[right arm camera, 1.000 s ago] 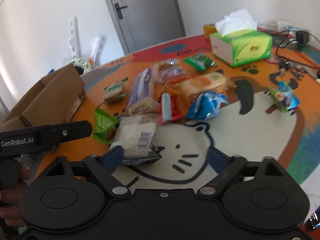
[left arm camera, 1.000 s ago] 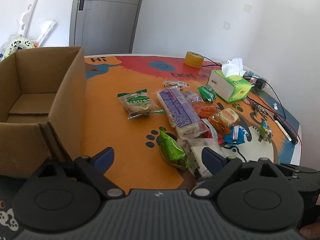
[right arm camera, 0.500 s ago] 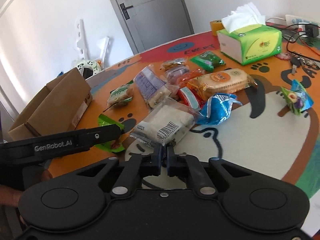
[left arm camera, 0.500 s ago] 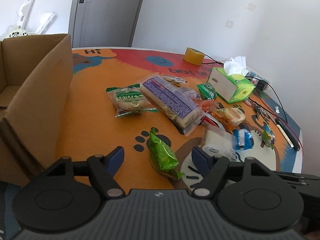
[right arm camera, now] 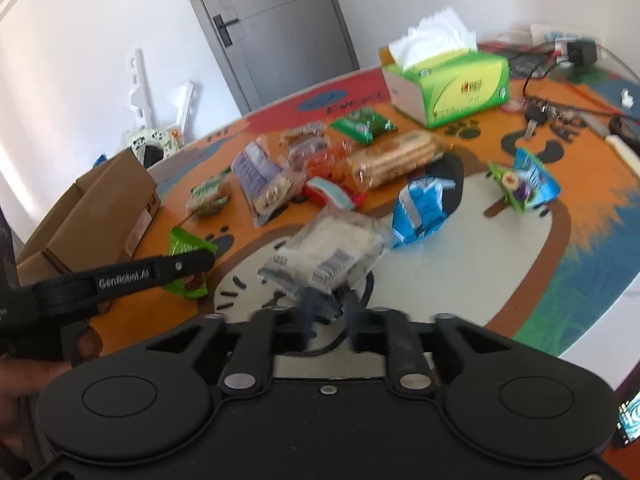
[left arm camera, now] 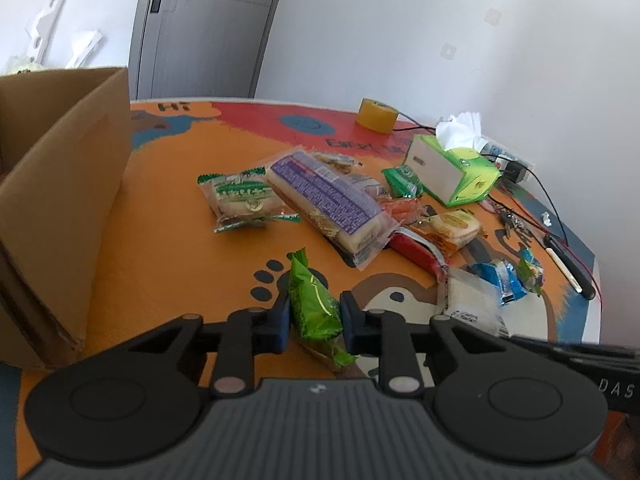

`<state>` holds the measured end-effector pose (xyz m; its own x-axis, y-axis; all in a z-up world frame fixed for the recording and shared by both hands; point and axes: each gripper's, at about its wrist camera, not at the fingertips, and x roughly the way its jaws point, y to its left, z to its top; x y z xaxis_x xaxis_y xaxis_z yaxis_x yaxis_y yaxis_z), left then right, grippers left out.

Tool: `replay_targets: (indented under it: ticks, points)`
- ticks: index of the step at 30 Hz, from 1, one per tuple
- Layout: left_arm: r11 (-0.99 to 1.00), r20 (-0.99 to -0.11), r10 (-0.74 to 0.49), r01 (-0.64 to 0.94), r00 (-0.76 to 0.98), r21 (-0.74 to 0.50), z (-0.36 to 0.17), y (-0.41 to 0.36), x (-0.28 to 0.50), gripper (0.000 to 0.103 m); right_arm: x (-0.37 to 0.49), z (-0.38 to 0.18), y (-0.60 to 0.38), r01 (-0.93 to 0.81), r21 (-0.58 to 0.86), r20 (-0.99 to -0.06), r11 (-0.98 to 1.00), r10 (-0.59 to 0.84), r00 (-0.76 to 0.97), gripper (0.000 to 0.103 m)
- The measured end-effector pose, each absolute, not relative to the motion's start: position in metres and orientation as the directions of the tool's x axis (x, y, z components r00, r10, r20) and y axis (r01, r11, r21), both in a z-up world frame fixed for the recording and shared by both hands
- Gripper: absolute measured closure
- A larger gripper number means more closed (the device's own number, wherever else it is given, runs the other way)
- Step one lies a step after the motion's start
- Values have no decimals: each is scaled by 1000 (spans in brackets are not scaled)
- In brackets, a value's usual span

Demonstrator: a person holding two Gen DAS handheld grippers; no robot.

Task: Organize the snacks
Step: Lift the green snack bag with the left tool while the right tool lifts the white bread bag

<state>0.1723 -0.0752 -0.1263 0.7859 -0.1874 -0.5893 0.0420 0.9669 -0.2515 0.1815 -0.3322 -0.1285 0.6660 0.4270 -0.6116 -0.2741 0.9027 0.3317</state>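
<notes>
Left wrist view: our left gripper (left arm camera: 313, 316) has just closed on the green pack (left arm camera: 316, 312); our right gripper (right arm camera: 328, 312) reopens blurred, its grip on the clear pack (right arm camera: 332, 252) unclear; snacks still litter the table (left arm camera: 168, 240); the box (left arm camera: 60, 184) waits

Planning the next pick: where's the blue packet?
Right wrist view, centre-right: the blue packet lies on the table, right of the clear bread pack, below the long biscuit pack.

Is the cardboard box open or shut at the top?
Open: the cardboard box shows no flaps over its top, its inner wall visible.

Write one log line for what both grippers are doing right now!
left gripper: just closed on green snack bag | right gripper: at clear bread packet, grip blurred | cardboard box: waiting
</notes>
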Motion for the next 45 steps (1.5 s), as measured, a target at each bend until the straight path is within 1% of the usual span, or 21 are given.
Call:
replay_targets:
  ticks: [1, 3, 4, 6, 8, 16, 17, 19, 21, 22, 23, 24, 26, 28, 29, 30, 32, 34, 38, 42, 45]
  points:
    - [966, -586, -188, 42, 788, -254, -124, -74, 170, 79, 182, -126, -330, -281, 322, -607, 904, 425, 671, 58]
    - [965, -576, -190, 43, 795, -260, -119, -72, 166, 79, 185, -124, -325, -290, 316, -601, 903, 427, 676, 42]
    - [964, -572, -190, 42, 798, -261, -117, -71, 164, 79, 186, -122, -322, -293, 310, -599, 904, 426, 678, 39]
    - [965, -563, -187, 41, 805, -261, -112, -69, 160, 79, 190, -119, -317, -297, 295, -590, 908, 418, 691, 24]
    - [965, -557, -183, 38, 810, -261, -108, -68, 157, 79, 194, -118, -312, -304, 293, -577, 906, 421, 700, 16]
    - [966, -544, -163, 21, 823, -258, -98, -63, 150, 79, 203, -122, -281, -328, 218, -574, 919, 393, 718, 12]
    - [966, -541, -162, 21, 825, -257, -96, -63, 149, 79, 202, -122, -278, -325, 205, -578, 923, 382, 721, 17]
    - [967, -537, -159, 22, 828, -252, -95, -65, 147, 79, 203, -123, -276, -312, 185, -582, 932, 360, 729, 37]
    - [968, -537, -157, 21, 829, -251, -94, -65, 145, 79, 203, -121, -279, -303, 177, -587, 936, 348, 731, 69]
    - [968, -535, -157, 21, 830, -251, -93, -66, 144, 79, 204, -120, -283, -302, 194, -588, 933, 357, 726, 77]
    - [968, -532, -157, 23, 832, -249, -92, -66, 142, 79, 205, -119, -287, -305, 219, -587, 927, 375, 717, 84]
    - [969, -529, -156, 25, 834, -247, -91, -66, 141, 79, 206, -118, -290, -306, 241, -588, 921, 390, 709, 87]
    - [969, -524, -155, 27, 838, -244, -89, -67, 139, 79, 205, -116, -293, -305, 252, -589, 918, 395, 705, 87]
    - [970, -519, -150, 24, 842, -242, -86, -67, 136, 79, 203, -111, -295, -309, 249, -578, 918, 396, 714, 84]
    - [970, -516, -146, 20, 844, -240, -85, -66, 135, 79, 202, -109, -296, -311, 260, -567, 914, 406, 717, 71]
    - [971, -515, -140, 16, 846, -239, -84, -66, 134, 79, 203, -107, -298, -318, 274, -555, 908, 419, 719, 46]
    - [973, -514, -125, 3, 849, -231, -82, -64, 133, 79, 202, -102, -302, -326, 283, -521, 902, 430, 737, 19]
    - [974, -509, -112, -7, 854, -226, -79, -63, 133, 79, 203, -100, -306, -327, 274, -508, 904, 425, 749, 19]
    - [973, -500, -97, -24, 861, -230, -76, -62, 132, 79, 208, -107, -305, -336, 279, -535, 899, 436, 723, 19]
    - [972, -502, -95, -29, 860, -234, -77, -59, 132, 79, 206, -114, -287, -385, 219, -557, 897, 439, 705, 6]
    - [971, -503, -101, -25, 858, -237, -78, -57, 130, 79, 210, -120, -278, -347, 200, -599, 916, 395, 697, 4]
